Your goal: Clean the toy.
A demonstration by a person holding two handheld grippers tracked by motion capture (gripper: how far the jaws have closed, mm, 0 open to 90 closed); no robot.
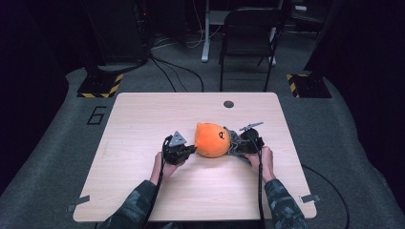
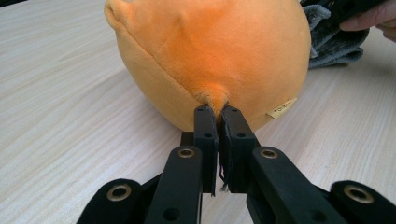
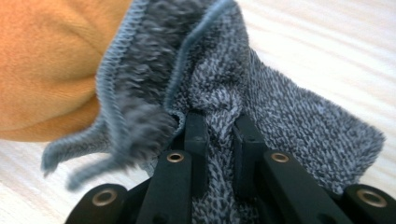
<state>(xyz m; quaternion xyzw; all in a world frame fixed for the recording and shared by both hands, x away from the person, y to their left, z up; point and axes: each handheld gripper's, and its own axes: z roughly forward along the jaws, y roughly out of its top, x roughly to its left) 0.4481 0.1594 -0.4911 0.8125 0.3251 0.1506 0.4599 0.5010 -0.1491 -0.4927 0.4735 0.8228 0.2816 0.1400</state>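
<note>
I see a pale wood-grain table [image 1: 143,124] with rounded corners and a small dark round grommet [image 1: 229,104] near its far edge, standing on grey carpet [image 1: 57,143]. The room behind is dark, with a black folding chair [image 1: 248,38] and yellow-black hazard-striped plates [image 1: 100,86] on the floor. My left gripper [image 1: 191,149] sits left of centre, black and hard-edged, jaws pinched tight on a small tuft of the orange plush toy [image 1: 211,140]. The toy is round, soft, short-piled, lying mid-table, with a small tan label [image 2: 283,108] on its side. Just right of it and touching it lies the grey cloth [image 1: 235,144], knitted and fuzzy with a stitched pale-blue hem. My right gripper [image 1: 243,143] has its jaws clamped on a fold of that cloth.
</note>
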